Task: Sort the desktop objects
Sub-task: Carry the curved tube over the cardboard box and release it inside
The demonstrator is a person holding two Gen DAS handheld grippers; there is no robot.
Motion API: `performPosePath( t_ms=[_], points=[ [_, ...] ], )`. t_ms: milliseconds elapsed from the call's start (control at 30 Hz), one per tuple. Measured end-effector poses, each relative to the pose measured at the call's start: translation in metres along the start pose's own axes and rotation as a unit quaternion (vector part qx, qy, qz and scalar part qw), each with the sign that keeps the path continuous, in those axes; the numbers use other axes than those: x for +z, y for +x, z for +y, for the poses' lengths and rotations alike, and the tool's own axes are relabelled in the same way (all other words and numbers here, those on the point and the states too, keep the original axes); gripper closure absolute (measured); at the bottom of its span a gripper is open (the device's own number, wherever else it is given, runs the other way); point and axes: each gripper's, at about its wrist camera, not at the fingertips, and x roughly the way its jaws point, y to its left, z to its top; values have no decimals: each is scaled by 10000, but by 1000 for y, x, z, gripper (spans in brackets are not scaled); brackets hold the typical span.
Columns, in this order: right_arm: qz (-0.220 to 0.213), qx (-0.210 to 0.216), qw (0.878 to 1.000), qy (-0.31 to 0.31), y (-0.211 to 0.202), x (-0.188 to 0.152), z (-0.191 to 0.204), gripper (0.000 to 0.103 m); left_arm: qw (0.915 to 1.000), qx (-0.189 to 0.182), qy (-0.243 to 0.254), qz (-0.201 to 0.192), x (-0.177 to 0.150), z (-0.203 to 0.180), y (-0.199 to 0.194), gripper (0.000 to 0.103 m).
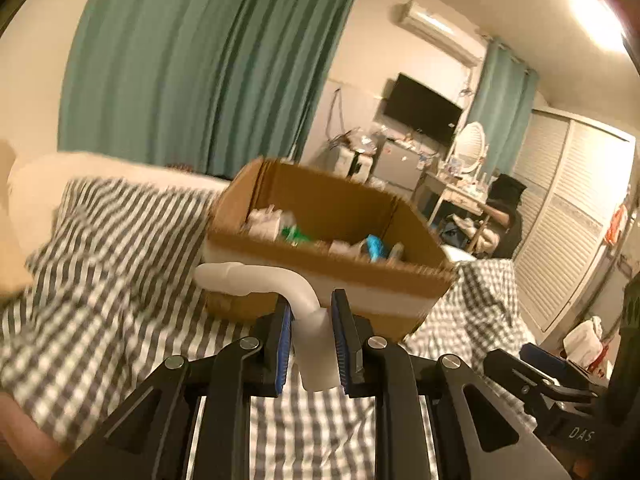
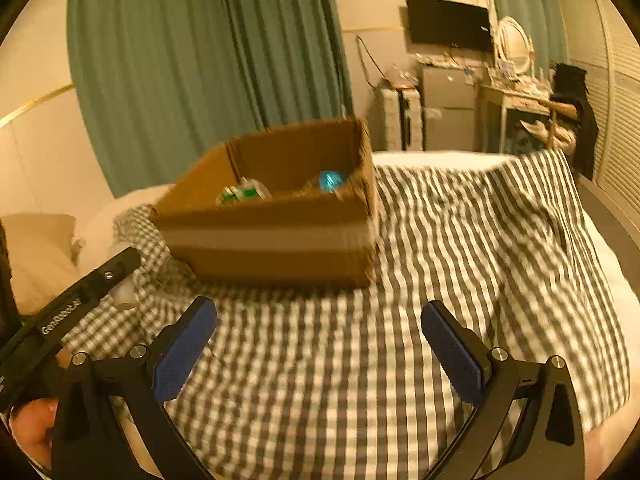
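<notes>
A: What have your left tongs (image 1: 311,322) got?

B: They're clamped on a translucent white plastic piece (image 1: 276,292), a bent tube shape. The blue pads (image 1: 285,344) press its thick lower end from both sides, and its curved arm reaches up and to the left, out past the tips.

A: And where is that against the box?

B: You're holding it in the air above the checked bedcover (image 1: 120,264), in front of the near wall of the cardboard box (image 1: 328,268). In the left wrist view the tube's arm overlaps the pale tape band on that wall. I can't tell whether it touches the box.

A: What's in the box?

B: Small items on its floor: a green and white thing (image 2: 242,194), a blue one (image 2: 331,181), some pale packets. The blur hides what they are.

A: Your right tongs (image 2: 319,330)?

B: Spread wide apart with nothing between them, only the bedcover beneath. They point toward the box, which sits on the bed just beyond them. At the left edge of that view your left tool shows as a black arm.
</notes>
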Motion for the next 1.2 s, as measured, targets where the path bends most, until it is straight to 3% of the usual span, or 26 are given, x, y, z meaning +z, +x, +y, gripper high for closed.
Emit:
performPosePath(
  t_ms=[167, 300, 400, 467, 500, 533, 567, 600, 633, 733, 867, 1067, 1200],
  points=[
    [-342, 41, 9991, -249, -1, 37, 2, 0, 9996, -150, 192, -131, 46, -15, 16, 84],
    [-505, 119, 9983, -253, 14, 73, -2, 0, 9991, -252, 346, -19, 78, -23, 46, 84],
    [-495, 137, 9983, -281, 34, 94, -3, 0, 9979, -213, 613, 62, 94, -30, 72, 83],
    [-503, 57, 9981, -350, 51, 105, -5, 0, 9974, -65, 706, 97, 101, -31, 89, 78],
    [-510, 9, 9980, -373, 61, 110, -6, 0, 9973, 12, 722, 128, 104, -30, 98, 69],
    [-525, -45, 9979, -366, 70, 114, -9, 0, 9972, 41, 716, 187, 106, -28, 108, 45],
    [-523, -73, 9980, -342, 77, 117, -11, 0, 9972, 71, 706, 222, 106, -27, 114, 30],
    [-476, -84, 9984, -298, 87, 119, -15, 0, 9972, 198, 688, 236, 107, -24, 123, 5],
    [-410, -65, 9988, -263, 95, 119, -18, 0, 9968, 371, 684, 197, 106, -22, 128, 0],
    [-331, -100, 9994, -97, 111, 111, -30, 0, 9964, 474, 701, 102, 100, -19, 136, 0],
    [-121, -215, 9996, 110, 118, 102, -45, 0, 9962, 582, 561, 312, 89, -17, 141, 0],
    [-67, -377, 9989, 265, 90, 98, -49, 0, 9964, 819, 89, 183, 88, -21, 106, 0],
    [92, -535, 9985, 71, 68, 106, -32, 0, 9920, 1236, -190, 163, 87, -26, 74, 0]
  ],
)
